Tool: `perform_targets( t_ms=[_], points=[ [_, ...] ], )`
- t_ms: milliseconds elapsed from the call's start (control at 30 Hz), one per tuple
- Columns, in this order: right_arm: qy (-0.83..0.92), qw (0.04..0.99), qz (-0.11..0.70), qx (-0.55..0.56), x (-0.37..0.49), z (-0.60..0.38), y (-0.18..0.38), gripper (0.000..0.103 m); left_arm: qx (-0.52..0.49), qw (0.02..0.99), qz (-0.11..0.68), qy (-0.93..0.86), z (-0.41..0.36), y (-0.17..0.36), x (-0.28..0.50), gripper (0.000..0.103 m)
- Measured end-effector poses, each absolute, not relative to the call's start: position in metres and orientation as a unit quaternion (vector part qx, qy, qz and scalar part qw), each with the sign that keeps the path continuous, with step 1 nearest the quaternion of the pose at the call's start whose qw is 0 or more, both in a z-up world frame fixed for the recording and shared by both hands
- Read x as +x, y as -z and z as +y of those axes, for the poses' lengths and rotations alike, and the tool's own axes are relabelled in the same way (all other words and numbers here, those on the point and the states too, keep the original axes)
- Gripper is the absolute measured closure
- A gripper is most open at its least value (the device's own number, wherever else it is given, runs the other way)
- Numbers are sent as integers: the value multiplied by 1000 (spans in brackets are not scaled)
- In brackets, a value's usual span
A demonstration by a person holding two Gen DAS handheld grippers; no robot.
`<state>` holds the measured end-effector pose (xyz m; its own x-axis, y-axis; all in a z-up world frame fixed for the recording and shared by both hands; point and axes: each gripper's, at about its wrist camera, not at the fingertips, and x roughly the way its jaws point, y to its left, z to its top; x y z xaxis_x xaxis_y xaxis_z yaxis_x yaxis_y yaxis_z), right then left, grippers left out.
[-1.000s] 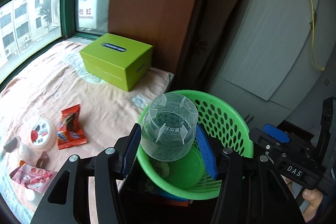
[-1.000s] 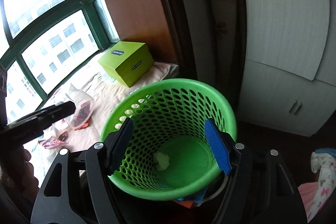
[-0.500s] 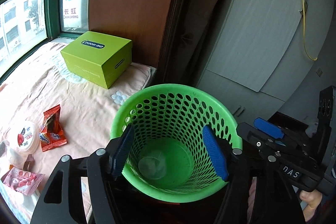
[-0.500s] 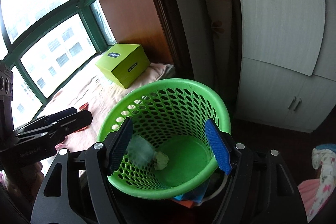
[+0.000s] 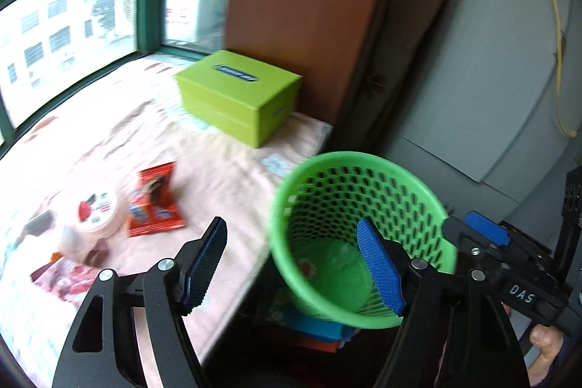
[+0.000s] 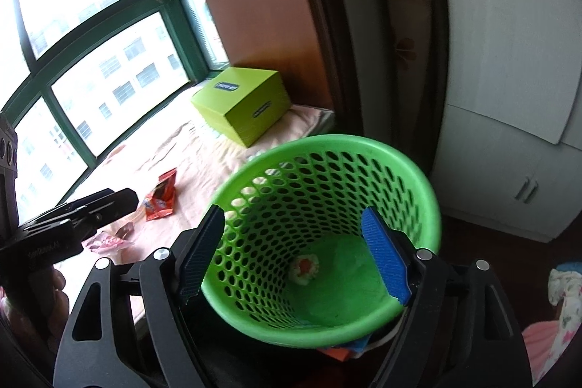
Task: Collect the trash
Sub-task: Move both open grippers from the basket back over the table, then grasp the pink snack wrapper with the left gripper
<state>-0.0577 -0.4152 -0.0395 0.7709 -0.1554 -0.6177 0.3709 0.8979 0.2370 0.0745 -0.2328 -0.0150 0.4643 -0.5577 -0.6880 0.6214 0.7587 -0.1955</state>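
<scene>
A green perforated trash basket (image 5: 418,184) (image 6: 400,162) stands beside the window-seat cushion. A clear plastic cup (image 5: 340,253) and a crumpled scrap (image 6: 305,268) lie at its bottom. My left gripper (image 5: 291,264) is open and empty, at the basket's left rim above the cushion edge. My right gripper (image 6: 293,251) is open and empty over the basket. On the cushion lie a red snack wrapper (image 5: 154,202) (image 6: 162,195), a white round lidded tub (image 5: 96,211) and a pink wrapper (image 5: 63,275).
A lime green box (image 5: 238,97) (image 6: 242,104) sits at the cushion's far end against a brown wood panel (image 5: 302,6). Windows line the left. White cabinet doors (image 6: 509,140) stand to the right. Coloured items lie under the basket (image 5: 316,326).
My left gripper let go of the clear cup, which dropped into the basket. The left gripper then swung left toward the cushion. The right gripper stayed open over the basket.
</scene>
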Motion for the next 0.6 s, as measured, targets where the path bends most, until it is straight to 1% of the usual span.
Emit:
perform_targets(
  t_ms=[133,600],
  points=[
    [126,926,310,173,-47,-403,39,21,26,870,389,303,-199,16,88,32],
    [58,935,322,133,-2,-349,36,17,-30,898,411,152,-66,42,137,32]
  ],
)
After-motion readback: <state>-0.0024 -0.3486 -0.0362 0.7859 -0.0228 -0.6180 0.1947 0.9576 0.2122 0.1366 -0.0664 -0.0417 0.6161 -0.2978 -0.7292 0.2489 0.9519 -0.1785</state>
